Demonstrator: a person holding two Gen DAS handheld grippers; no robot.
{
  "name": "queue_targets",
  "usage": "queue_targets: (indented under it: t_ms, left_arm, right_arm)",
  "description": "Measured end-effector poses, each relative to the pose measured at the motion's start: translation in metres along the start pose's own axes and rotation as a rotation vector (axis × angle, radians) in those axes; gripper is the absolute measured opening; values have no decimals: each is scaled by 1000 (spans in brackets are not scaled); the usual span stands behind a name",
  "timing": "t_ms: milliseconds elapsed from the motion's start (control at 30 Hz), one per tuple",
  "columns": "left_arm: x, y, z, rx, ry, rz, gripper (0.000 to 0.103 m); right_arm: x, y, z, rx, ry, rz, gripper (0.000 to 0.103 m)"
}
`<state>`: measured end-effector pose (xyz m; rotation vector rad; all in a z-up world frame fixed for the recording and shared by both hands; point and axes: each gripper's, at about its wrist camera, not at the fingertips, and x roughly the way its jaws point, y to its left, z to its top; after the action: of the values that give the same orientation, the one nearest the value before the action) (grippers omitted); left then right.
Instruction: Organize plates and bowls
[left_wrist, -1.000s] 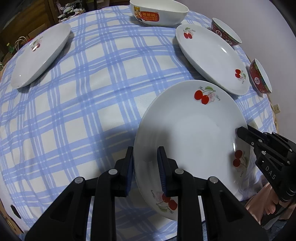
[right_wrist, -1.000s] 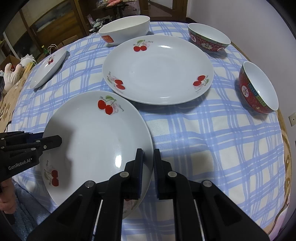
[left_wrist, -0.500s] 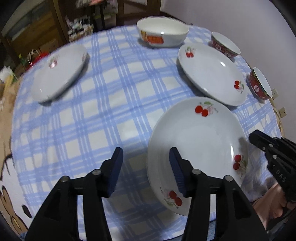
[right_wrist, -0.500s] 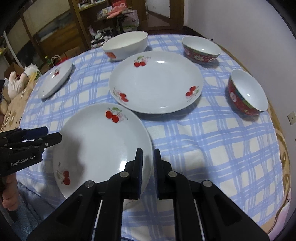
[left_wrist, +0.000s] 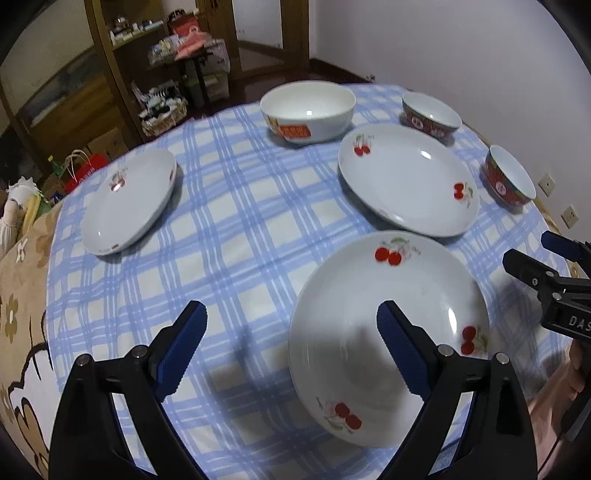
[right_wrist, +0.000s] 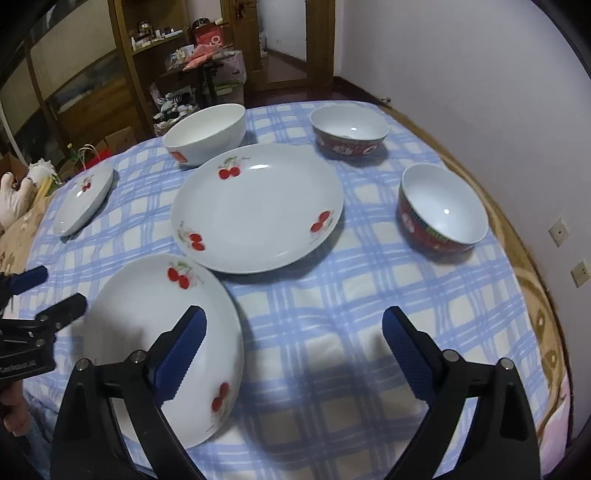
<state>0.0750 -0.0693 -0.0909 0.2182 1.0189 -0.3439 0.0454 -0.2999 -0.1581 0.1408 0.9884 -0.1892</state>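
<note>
The near cherry plate (left_wrist: 388, 295) (right_wrist: 147, 317) lies flat on the blue checked tablecloth (left_wrist: 240, 221). My left gripper (left_wrist: 290, 308) hangs above its left rim and my right gripper (right_wrist: 293, 314) above its right rim. Both sets of jaws are opening wide and no pad touches the plate. Each gripper shows at the edge of the other view: the right gripper (left_wrist: 532, 251) and the left gripper (right_wrist: 55, 290). A second cherry plate (left_wrist: 406, 181) (right_wrist: 258, 206) lies just behind. A third plate (left_wrist: 129, 199) (right_wrist: 85, 199) sits far left.
A large white bowl (left_wrist: 308, 110) (right_wrist: 207, 133) stands at the back. Two red bowls (right_wrist: 349, 129) (right_wrist: 443, 210) stand at the right, near the table edge and the wall. Wooden cabinets and cluttered shelves (left_wrist: 110, 74) stand beyond the table. A person's hand (left_wrist: 554, 406) shows low right.
Both grippers were shut on the near plate's rims. They have let go, opened wide and risen, tilting up so more of the room shows. The plate stays on the cloth.
</note>
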Motion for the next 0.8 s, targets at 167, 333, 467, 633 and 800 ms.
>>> queue_targets:
  t_ms: [167,333,467,633,800]
  left_arm:
    - [-9,2,7,-12,-24,-17,92]
    - [-20,-1,21,4,-54,-37,92]
    - [-27,-4,40,8,-89,-36,92]
    - [-26,-7,70,11,-107,-28,92]
    - [-17,-12,102,18,-124,-48,92]
  right_arm:
    - [-2,-2,4,3,-29,-5,101]
    - [-8,-2,14,-4,-75,-5,101]
    - [-13,-5,32,12,-94,20,101]
    - [-16,-11,55,29,-113,41,101]
    - [-13,-19,81,64,-122,86,101]
